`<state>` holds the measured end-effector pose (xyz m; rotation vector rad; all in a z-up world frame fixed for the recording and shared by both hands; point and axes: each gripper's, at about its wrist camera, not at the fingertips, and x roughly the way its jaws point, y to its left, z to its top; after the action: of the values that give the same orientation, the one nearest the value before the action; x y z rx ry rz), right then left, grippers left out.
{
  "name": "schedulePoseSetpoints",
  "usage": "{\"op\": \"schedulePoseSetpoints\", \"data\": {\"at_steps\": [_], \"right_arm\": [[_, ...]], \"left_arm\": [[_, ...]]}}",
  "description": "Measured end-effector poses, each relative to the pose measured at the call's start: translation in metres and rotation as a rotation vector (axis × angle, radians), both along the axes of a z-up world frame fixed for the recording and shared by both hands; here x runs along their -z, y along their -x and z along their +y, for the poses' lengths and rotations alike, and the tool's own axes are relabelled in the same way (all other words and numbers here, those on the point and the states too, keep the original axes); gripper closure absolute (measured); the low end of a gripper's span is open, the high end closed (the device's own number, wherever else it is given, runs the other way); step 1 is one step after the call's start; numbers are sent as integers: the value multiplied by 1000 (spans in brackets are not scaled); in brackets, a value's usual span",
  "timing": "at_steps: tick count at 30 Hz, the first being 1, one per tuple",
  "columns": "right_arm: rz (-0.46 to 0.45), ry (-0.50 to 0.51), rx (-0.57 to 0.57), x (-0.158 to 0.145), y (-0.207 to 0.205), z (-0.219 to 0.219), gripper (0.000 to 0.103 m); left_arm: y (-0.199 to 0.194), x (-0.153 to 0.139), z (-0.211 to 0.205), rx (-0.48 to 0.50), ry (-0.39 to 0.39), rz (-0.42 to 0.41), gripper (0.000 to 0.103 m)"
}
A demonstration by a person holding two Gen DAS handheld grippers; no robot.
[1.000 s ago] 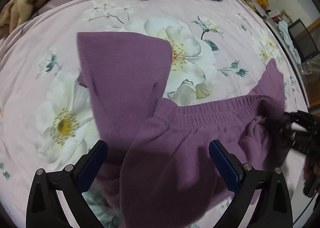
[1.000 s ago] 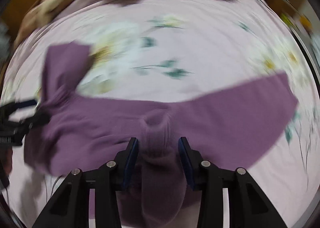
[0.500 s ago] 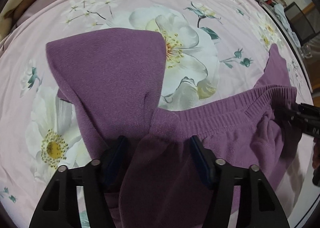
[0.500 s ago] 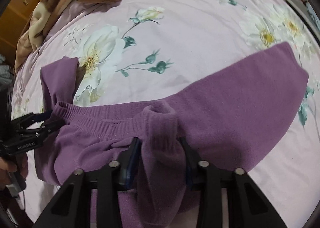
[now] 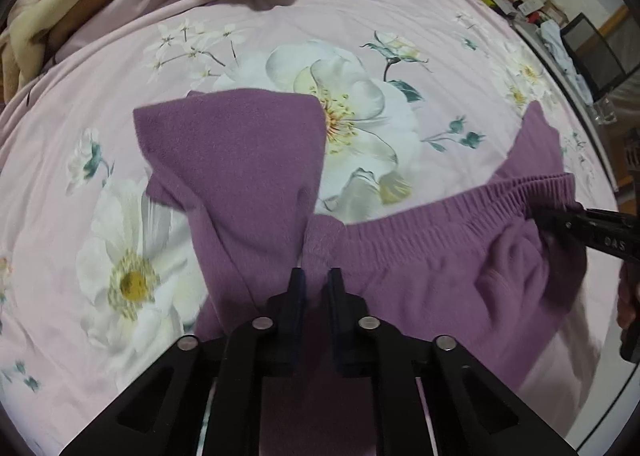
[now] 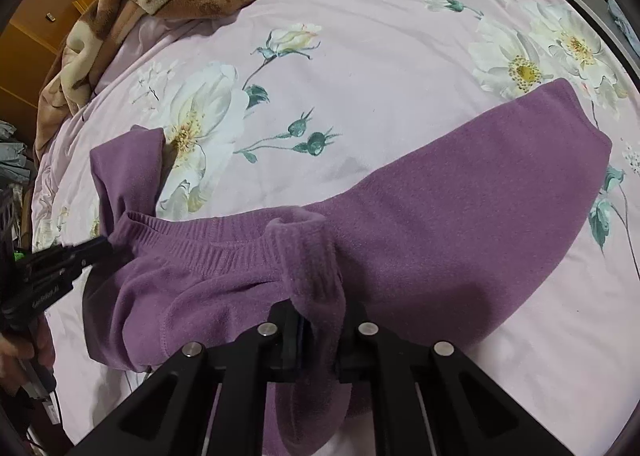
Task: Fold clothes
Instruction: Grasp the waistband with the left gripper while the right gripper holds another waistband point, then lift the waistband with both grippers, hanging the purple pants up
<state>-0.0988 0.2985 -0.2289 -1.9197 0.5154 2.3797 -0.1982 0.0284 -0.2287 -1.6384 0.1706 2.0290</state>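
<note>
Left wrist view: the left gripper (image 5: 317,284) has its jaws clamped on a thin pinch of the purple trousers (image 5: 420,280) at the waistband, lower centre. The right gripper (image 6: 318,316) is closing its jaws on a thicker bunch. The trousers lie across the bed (image 5: 400,16). Risk: the thin pinch slips when lifted, or uneven grips skew the fold.

Purple trousers (image 5: 420,276), pink floral sheet (image 5: 120,76)

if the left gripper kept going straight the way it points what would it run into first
The purple pants: the left gripper is already shut on a bunched fold by the waistband. Straight on is more of that fabric, then probably the floral bedsheet beneath.
</note>
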Motion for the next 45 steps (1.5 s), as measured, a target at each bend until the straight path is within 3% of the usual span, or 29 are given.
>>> {"op": "schedulePoseSetpoints", "data": {"at_steps": [5,6,9,10,15,17,18,22,27,33,45], "right_arm": [[-2,-3,-23,-3,-2,1,94],[-3,0,-19,-2,-2,2,94],[-7,-5,-17,2,0,3,92],[-14,-2,-17,5,0,4,91],[-31,1,-24,16,3,7,90],[-35,8,-18,19,3,9,91],[-35,8,-12,19,3,11,92],[-22,5,1,15,3,15,96],[15,20,10,-2,0,18,97],[140,34,48,-74,-7,26,98],[527,2,-3,-329,-8,-3,98]], "left_arm": [[3,11,13,34,64,7,93],[5,15,17,42,74,7,89],[13,26,25,72,103,-1,63],[15,29,27,77,104,-6,62],[17,37,39,119,125,-2,62],[17,37,40,122,139,8,70],[16,36,39,120,144,17,80],[9,21,30,88,113,35,89],[-1,-6,19,57,47,51,92],[-7,-78,1,-17,-70,107,92],[-33,-295,-46,-37,-206,335,93]]}}
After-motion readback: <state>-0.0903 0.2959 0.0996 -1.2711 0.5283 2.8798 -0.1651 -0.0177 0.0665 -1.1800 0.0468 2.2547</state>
